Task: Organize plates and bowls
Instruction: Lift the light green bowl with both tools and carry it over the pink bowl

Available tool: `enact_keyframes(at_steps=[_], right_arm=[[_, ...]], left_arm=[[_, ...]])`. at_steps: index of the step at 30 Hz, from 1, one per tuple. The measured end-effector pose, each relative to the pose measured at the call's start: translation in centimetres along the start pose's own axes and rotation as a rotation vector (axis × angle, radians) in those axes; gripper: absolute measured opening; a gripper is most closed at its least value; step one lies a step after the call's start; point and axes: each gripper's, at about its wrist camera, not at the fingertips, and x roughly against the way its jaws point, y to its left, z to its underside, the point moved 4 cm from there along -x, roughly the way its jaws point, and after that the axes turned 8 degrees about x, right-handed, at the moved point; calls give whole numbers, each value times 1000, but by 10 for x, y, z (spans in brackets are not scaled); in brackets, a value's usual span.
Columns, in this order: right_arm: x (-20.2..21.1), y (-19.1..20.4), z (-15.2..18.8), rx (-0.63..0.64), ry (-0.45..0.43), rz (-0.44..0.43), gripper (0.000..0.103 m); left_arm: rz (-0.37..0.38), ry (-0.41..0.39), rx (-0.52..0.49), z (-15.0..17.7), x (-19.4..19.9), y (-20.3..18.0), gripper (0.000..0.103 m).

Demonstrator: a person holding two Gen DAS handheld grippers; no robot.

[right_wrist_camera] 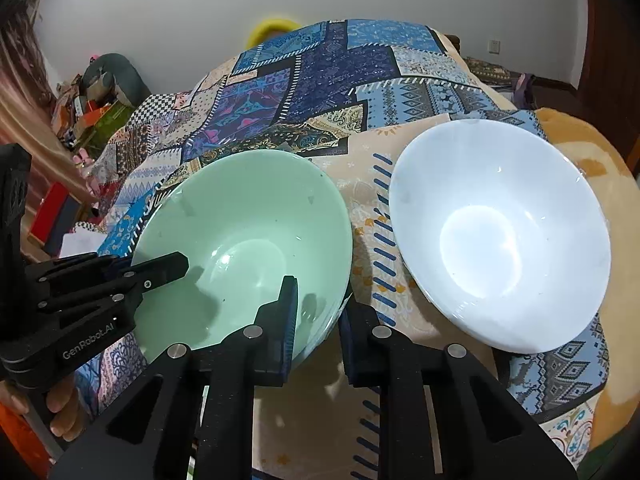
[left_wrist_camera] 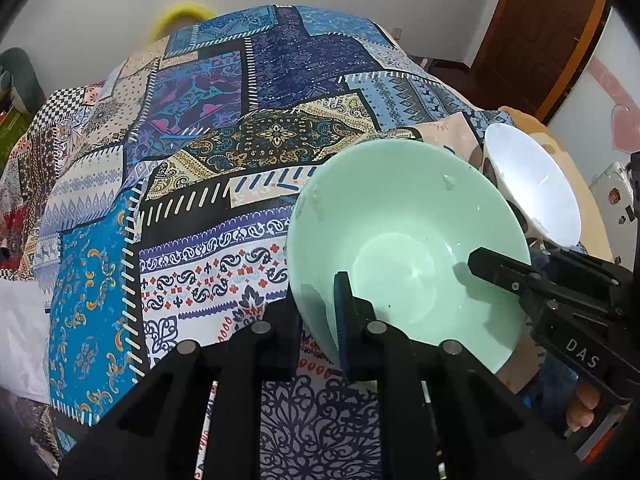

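On a patchwork cloth [left_wrist_camera: 192,208] of blue, cream and black, spread over what may be a table or a bed, since the fisheye view leaves that unclear, sit two bowls. A mint green bowl [right_wrist_camera: 244,240] sits toward the left, tipped so its opening faces the cameras. A white bowl [right_wrist_camera: 500,232] rests just beside it on the right, apart from it, with a strip of cloth showing between them.

Both handheld grippers meet at the green bowl. The left gripper [left_wrist_camera: 316,320] has its jaws pressed onto the near left part of the rim, one finger inside the bowl and the other outside against the wall. The right gripper [right_wrist_camera: 318,320] pinches the near right part of the same rim in the same way, one finger inside, one outside. So the green bowl is held at two points along its near edge, one hand on each side.

The white bowl lies to the right of the right gripper and is untouched, well closer to that hand than to the left one. A likely reading is that the green bowl is about to be lifted and moved across to the right, toward the white bowl, for stacking. A pinch on a smooth, glossy rim could slip if the two hands rise unevenly.
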Motion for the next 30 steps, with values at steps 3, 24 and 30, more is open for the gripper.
enact_keyframes(at_steps=[3,24,30], right_arm=[[2,1,2,3,-1,4,17],[66,28,10,46,-82,25,17],[85,41,16,62,-103,23,17]], left_arm=[[0,-2,-6,3,4,-1,14],[34,-87,-7,30,82,-13,15],[35,-112,-2,43,111,-13,15]])
